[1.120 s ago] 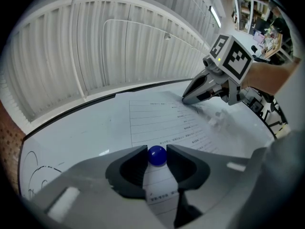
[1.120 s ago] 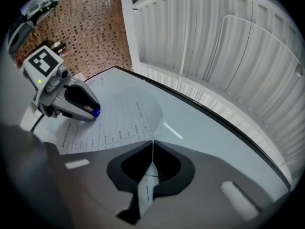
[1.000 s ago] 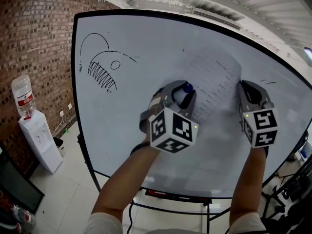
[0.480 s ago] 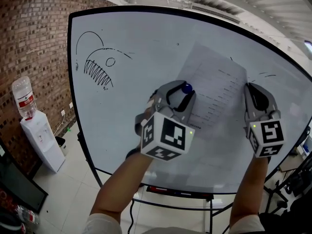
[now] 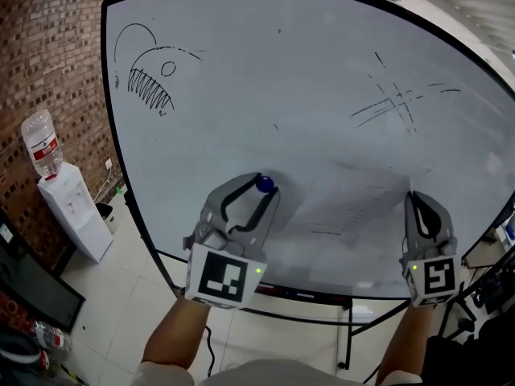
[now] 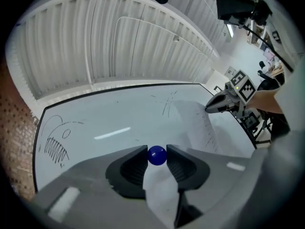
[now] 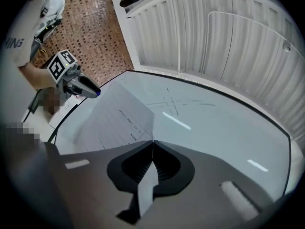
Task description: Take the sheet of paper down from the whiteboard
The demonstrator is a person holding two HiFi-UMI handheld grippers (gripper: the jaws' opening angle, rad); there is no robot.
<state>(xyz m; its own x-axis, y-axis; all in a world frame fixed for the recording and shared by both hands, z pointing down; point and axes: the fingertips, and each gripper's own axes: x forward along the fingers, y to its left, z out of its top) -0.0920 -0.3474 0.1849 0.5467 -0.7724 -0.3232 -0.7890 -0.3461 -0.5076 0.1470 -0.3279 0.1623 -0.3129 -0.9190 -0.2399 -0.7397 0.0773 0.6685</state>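
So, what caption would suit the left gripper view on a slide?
Left gripper clamped on a blue ball, the sheet of paper trailing below it, whiteboard behind.

No text legible. Printed lines on the white sheet of paper (image 5: 354,203): too small to read. Red label (image 5: 46,145) on the clear plastic water bottle (image 5: 36,129): print not decipherable.

Sheet of paper (image 5: 346,203) — white, faint rows of print, bowed away from the whiteboard (image 5: 282,95) low on its right side. One edge is pinched in the right gripper's (image 5: 414,199) closed jaws. The opposite corner is caught with a blue ball (image 5: 264,185) in the left gripper (image 5: 259,190). The whiteboard is upright and black-framed — marker sketches top left and right.
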